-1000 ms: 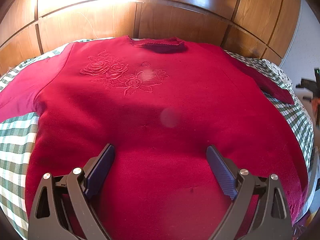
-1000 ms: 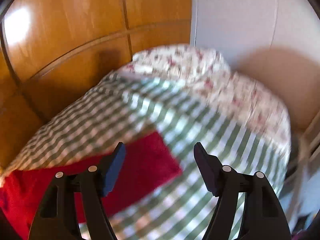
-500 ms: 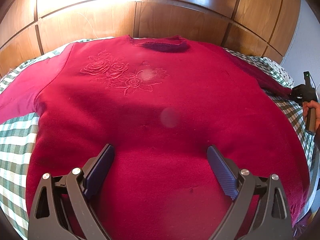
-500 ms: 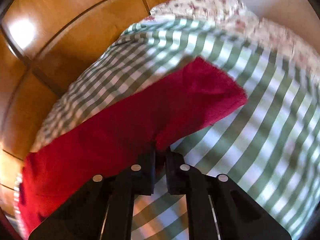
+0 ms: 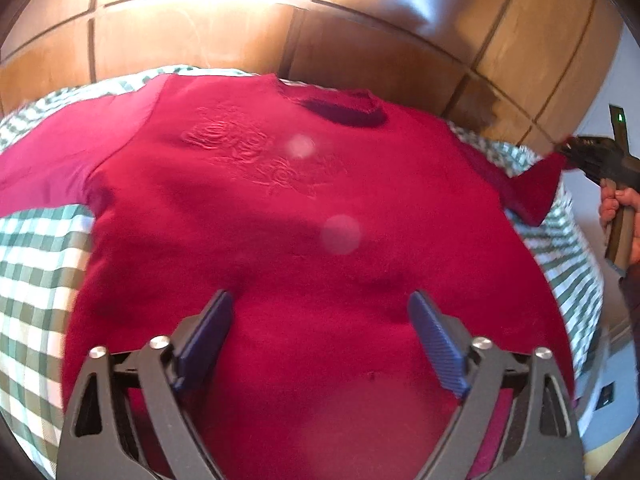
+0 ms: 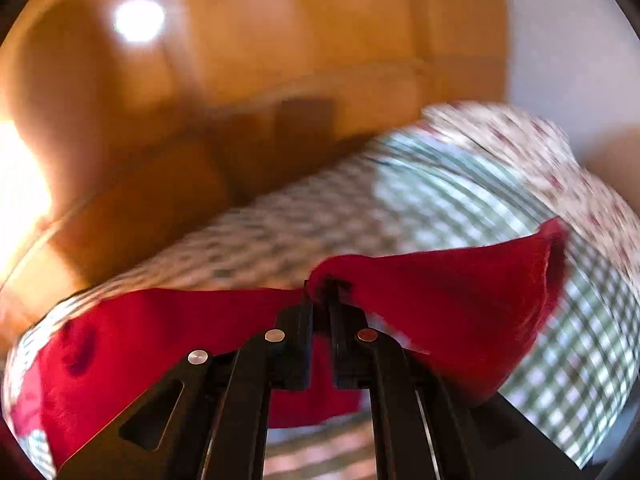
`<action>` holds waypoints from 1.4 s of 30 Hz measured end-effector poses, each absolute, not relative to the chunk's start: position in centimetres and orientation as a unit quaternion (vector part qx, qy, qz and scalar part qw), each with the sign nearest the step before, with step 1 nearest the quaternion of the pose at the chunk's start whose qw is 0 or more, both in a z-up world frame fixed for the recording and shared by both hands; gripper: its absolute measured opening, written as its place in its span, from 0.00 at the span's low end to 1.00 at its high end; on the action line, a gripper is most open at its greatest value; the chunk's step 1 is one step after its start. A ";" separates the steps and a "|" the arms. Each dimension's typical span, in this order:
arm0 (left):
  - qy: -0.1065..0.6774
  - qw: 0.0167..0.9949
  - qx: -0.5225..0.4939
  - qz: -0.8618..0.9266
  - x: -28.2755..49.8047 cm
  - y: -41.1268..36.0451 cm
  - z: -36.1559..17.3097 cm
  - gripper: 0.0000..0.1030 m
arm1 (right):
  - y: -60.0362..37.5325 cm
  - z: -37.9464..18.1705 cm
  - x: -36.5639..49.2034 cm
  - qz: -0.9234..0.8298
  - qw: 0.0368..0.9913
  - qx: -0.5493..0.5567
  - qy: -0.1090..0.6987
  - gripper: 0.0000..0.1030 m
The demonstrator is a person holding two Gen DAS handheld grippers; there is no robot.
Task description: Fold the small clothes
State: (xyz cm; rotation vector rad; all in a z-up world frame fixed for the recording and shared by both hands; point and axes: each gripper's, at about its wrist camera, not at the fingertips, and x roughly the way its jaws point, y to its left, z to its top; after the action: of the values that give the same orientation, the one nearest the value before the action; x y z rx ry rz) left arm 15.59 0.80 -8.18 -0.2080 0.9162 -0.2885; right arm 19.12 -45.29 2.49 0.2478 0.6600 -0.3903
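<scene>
A red sweater (image 5: 312,216) with embossed roses lies flat, front up, on a green-and-white checked bed cover (image 5: 36,264). My left gripper (image 5: 320,312) is open and empty, hovering over the sweater's lower middle. My right gripper (image 6: 322,304) is shut on the sweater's right sleeve (image 6: 460,304) near the cuff and holds it lifted off the cover. In the left wrist view the right gripper (image 5: 592,156) shows at the far right, with the sleeve (image 5: 532,188) raised and pulled taut.
A wooden panelled headboard (image 5: 280,36) runs behind the bed. A floral pillow (image 6: 532,148) lies at the bed's right end by a white wall (image 6: 572,40). The bed's right edge (image 5: 588,292) drops off close to the sweater.
My right gripper closed on the sleeve end and has lifted it off the cover. The left gripper stays open and has shifted a little over the sweater.
</scene>
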 end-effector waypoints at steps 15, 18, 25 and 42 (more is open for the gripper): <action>0.414 0.876 -0.210 -0.134 18.3 7.7 -5.3 0.66 | -18.2 1.9 26.1 0.138 0.931 0.057 0.334 0.64; 0.418 0.872 -0.218 -0.135 19.5 7.9 -5.5 0.66 | -20.1 1.7 24.6 0.123 0.933 0.082 0.329 0.67; 0.438 0.865 -0.220 -0.105 24.8 6.7 -6.7 0.69 | -27.4 -2.2 19.1 0.048 0.925 0.103 0.363 0.67; 0.394 0.904 -0.151 -0.072 30.1 5.6 -2.3 0.07 | -32.0 -4.5 18.7 0.010 0.919 0.147 0.366 0.60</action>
State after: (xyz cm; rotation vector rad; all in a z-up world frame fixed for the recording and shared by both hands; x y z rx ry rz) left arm 30.10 5.61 -2.34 -0.3122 0.8153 -0.1490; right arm 18.67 -31.96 -4.51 0.3027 0.7516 0.0215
